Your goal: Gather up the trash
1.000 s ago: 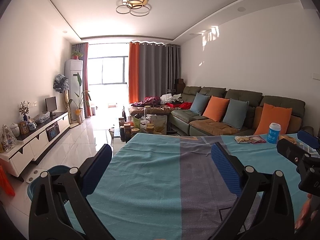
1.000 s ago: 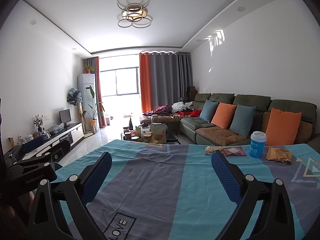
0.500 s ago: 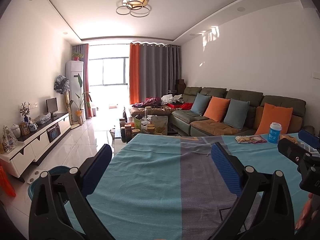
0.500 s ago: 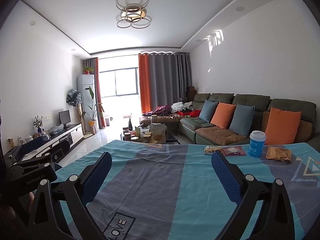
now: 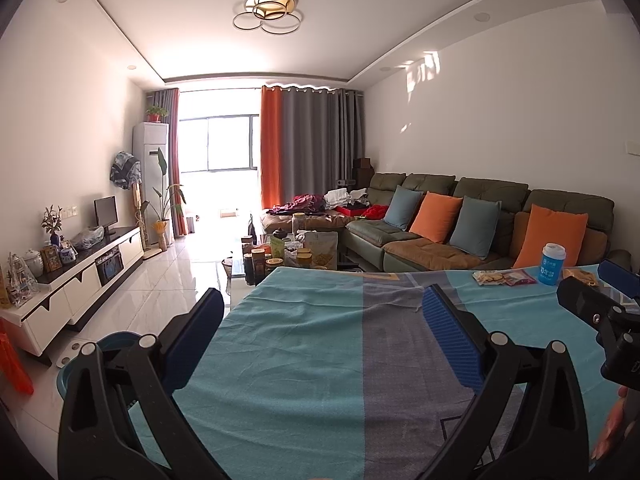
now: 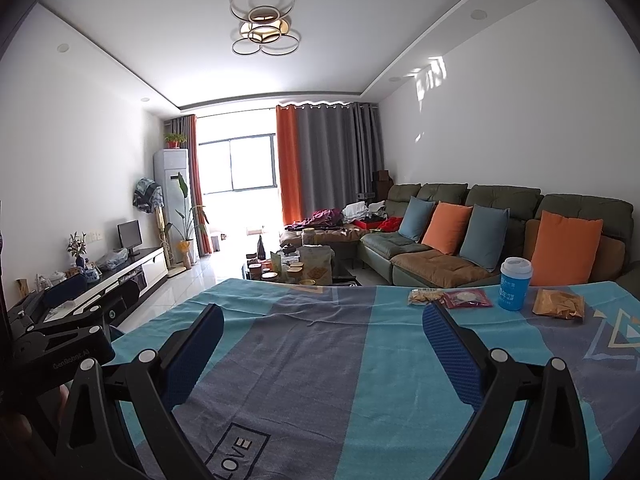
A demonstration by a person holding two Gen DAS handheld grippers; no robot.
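The table (image 6: 320, 360), under a teal and grey cloth, fills the space ahead of both grippers; its near edge is cut off by the bottom of each view, and its legs are hidden. Beyond its far edge a sofa (image 6: 500, 216) runs along the right wall, its right end hidden behind the table corner. A low coffee table (image 6: 296, 268) ahead is crowded with jars and packets too small to make out.

The left gripper (image 5: 320, 312) hangs over the cloth with its fingers spread wide and nothing between them. The right gripper (image 6: 320, 320) is likewise spread wide and empty above the cloth. In the left view the right gripper shows only partly at the right edge, with a sliver of hand below it; in the right view the left one is cut off at the left edge.

The trash lies on the table's far side, ahead and to the right of the right gripper and well apart from it. A blue cup (image 6: 515, 284) with a white lid stands upright. Right of it is a crumpled brown bag (image 6: 558, 304). Left of the cup is a red packet (image 6: 466, 299), touching a tan snack packet (image 6: 424, 296); their contents are unclear. To the left gripper's lower left, a blue bin (image 5: 116, 340) on the floor is mostly hidden behind its finger.
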